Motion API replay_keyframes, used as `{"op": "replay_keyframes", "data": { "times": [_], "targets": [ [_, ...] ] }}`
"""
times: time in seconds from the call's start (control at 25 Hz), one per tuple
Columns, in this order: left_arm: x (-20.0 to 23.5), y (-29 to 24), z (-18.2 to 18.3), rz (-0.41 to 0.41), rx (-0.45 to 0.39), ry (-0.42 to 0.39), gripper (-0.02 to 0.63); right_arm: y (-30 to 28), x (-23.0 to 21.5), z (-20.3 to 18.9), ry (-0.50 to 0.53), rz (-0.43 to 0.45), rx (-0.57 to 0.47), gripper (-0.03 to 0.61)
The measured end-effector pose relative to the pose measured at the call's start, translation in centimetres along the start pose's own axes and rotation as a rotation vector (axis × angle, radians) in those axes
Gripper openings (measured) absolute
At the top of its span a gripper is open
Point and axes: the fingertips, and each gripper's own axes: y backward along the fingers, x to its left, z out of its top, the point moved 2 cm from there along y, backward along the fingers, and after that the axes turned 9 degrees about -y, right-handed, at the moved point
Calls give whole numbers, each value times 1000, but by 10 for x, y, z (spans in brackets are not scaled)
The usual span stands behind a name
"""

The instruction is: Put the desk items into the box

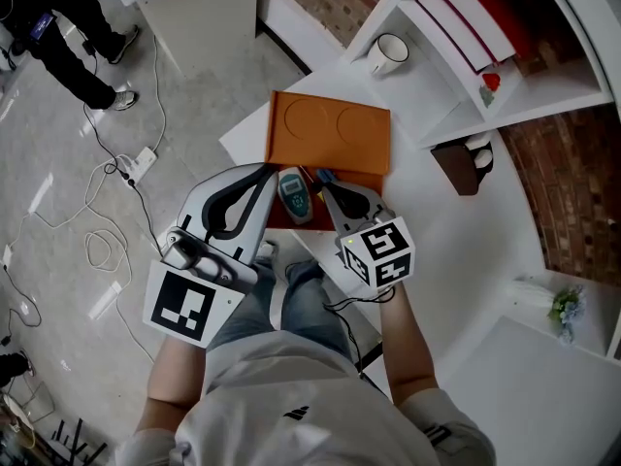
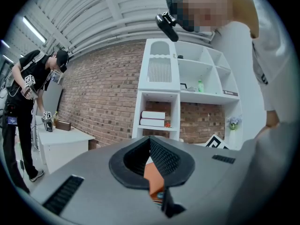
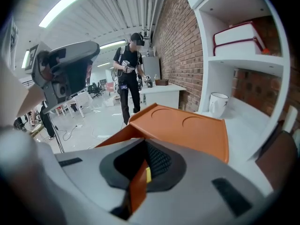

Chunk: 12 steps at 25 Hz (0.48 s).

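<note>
I had my left gripper (image 1: 269,173) and right gripper (image 1: 327,192) both pressed together, empty (only orange showed through the slits). The teal-and-white handheld device (image 1: 294,194) lay inside the open orange cardboard box (image 1: 330,129). Next, I judged, I should spread the jaws for the white ceramic mug (image 1: 388,53).

The head view looks steeply down onto the left gripper (image 1: 269,173) and right gripper (image 1: 327,192). Each gripper view sits close behind its own fingers (image 2: 164,156), left level, right tilted down. Beyond the fingertips, all three share the orange box (image 1: 330,129) and shelf (image 1: 432,90).

Orange box (image 1: 330,129), white mug (image 1: 388,53), red-and-white books (image 1: 475,13), red-brown brick wall (image 1: 572,192), teal-and-white device (image 1: 294,194), white table (image 1: 456,231), pale grey floor (image 1: 58,144).
</note>
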Motion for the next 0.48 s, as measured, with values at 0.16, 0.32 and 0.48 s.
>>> {"op": "replay_keyframes", "data": {
  "times": [0.16,0.32,0.48],
  "targets": [
    [-5,-4,3,-26,-7,-3,12,10,1,9,-34,6,-45,9],
    [-13,-9,8,-67,-18,-11,12,25,5,19,-72,5,-107,9],
    [-23,-16,13,-118,-29,-20,12,43,8,32,-92,-7,-185,9]
  ]
}}
